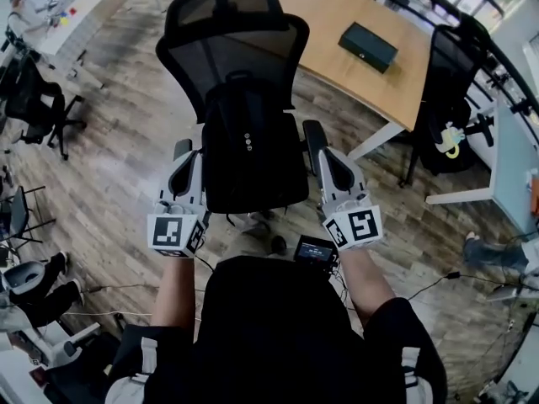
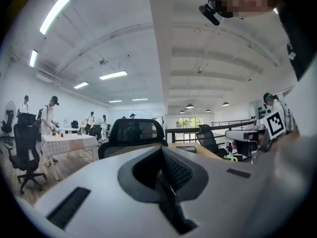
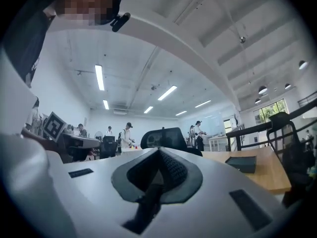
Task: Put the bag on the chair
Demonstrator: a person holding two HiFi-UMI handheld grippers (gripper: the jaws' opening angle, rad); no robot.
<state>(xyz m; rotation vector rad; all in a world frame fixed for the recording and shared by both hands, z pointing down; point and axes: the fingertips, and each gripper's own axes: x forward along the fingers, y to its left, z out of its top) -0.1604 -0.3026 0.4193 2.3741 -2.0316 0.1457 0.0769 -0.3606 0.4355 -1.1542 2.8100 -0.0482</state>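
Note:
A black backpack (image 1: 251, 154) stands upright on the seat of a black mesh office chair (image 1: 232, 32), leaning against its backrest. My left gripper (image 1: 189, 163) hangs just left of the bag, near the left armrest, shut with nothing in it. At the bag's right side, by the right armrest (image 1: 313, 144), my right gripper (image 1: 331, 165) is also shut and empty. Both gripper views look over the closed jaws of the left gripper (image 2: 161, 155) and the right gripper (image 3: 159, 155) toward the chair's headrest (image 2: 136, 130) (image 3: 163, 138). The bag is hidden in those two views.
Behind the chair stands a wooden desk (image 1: 383, 87) with a flat black box (image 1: 367, 46) on it. Another black chair (image 1: 450, 99) is at the right, one more (image 1: 38, 103) at the left. Cables (image 1: 421, 286) lie on the wood floor. People stand at tables far off.

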